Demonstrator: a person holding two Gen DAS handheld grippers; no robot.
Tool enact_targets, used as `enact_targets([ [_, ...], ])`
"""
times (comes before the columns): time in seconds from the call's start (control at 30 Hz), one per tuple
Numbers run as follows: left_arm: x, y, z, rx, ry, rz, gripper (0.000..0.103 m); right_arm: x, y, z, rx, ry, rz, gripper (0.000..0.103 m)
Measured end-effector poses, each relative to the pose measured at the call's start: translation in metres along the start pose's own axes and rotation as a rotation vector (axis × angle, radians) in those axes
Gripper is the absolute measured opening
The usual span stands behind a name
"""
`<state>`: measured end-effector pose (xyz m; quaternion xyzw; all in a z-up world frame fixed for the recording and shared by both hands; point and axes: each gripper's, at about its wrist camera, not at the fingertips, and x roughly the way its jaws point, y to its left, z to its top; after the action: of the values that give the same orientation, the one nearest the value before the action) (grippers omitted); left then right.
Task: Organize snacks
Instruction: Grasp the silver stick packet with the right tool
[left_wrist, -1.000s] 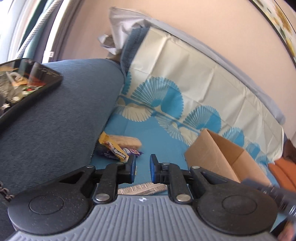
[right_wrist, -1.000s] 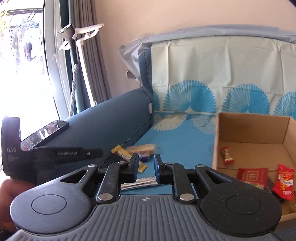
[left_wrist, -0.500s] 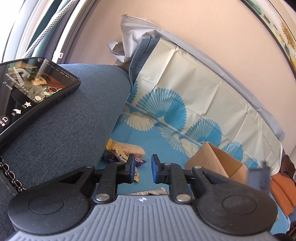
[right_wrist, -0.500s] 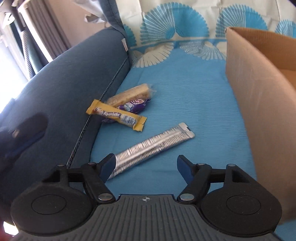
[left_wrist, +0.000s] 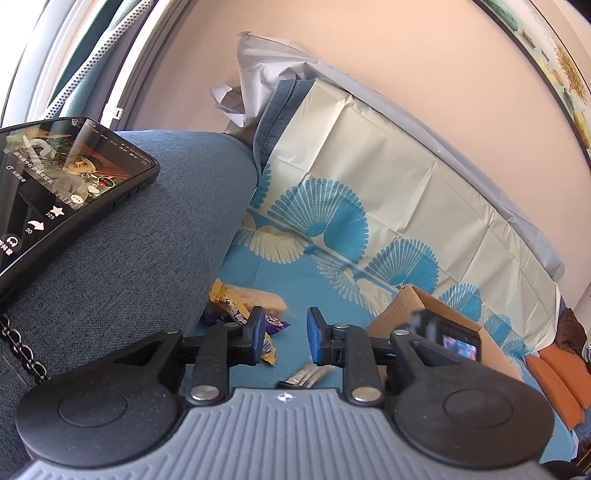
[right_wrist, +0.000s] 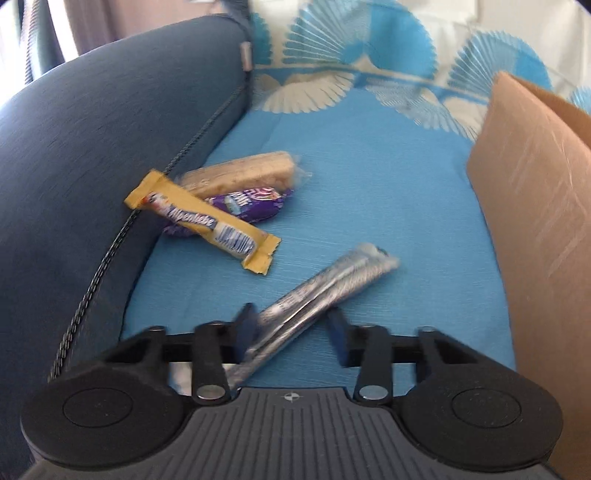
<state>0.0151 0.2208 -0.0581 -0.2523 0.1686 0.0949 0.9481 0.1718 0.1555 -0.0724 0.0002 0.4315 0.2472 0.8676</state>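
Note:
On the blue sofa cover, a long silver stick packet (right_wrist: 332, 280) lies slantwise with its near end between the jaws of my right gripper (right_wrist: 291, 326). The jaws are closing, the pads press its sides and the foil is creased lengthwise. Beyond it, against the armrest, a yellow candy bar (right_wrist: 203, 225) lies over a purple packet (right_wrist: 255, 203) and a tan wafer bar (right_wrist: 240, 173). My left gripper (left_wrist: 286, 339) hovers above the seat, its jaws opening with nothing between them. The same pile (left_wrist: 229, 302) and the silver packet (left_wrist: 306, 376) show past its fingers.
A cardboard box (right_wrist: 535, 221) stands open on the seat to the right. The dark blue armrest (right_wrist: 92, 147) bounds the left side, and a lit phone (left_wrist: 62, 192) lies on top of it. Orange cushions (left_wrist: 554, 373) sit at the far right.
My right gripper swung down from facing the backrest to the seat, opened wide over the silver packet, then closed in on it. The left gripper barely moved and its jaws parted a little.

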Motion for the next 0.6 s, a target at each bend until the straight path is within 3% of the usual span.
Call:
enact_targets([
  [0.1, 0.000, 0.000, 0.000, 0.000, 0.002, -0.003, 0.028, -0.015, -0.011, -0.008, -0.106, -0.030, 0.010, 0.014],
  [0.2, 0.002, 0.000, 0.000, 0.000, 0.009, 0.000, 0.029, -0.035, -0.027, -0.017, -0.157, -0.042, 0.049, 0.004],
  [0.47, 0.010, -0.003, -0.001, 0.001, 0.042, 0.023, 0.029, -0.069, -0.036, -0.048, -0.249, -0.031, 0.133, 0.006],
  [0.5, 0.011, -0.004, -0.001, 0.004, 0.049, 0.027, 0.029, -0.071, -0.034, -0.051, -0.254, -0.048, 0.129, 0.016],
  [0.53, 0.012, -0.005, -0.002, 0.009, 0.056, 0.031, 0.029, -0.071, -0.032, -0.053, -0.259, -0.062, 0.125, 0.038],
  [0.6, 0.015, -0.006, -0.002, 0.018, 0.066, 0.042, 0.029, -0.067, -0.030, -0.054, -0.249, -0.091, 0.126, 0.062],
])
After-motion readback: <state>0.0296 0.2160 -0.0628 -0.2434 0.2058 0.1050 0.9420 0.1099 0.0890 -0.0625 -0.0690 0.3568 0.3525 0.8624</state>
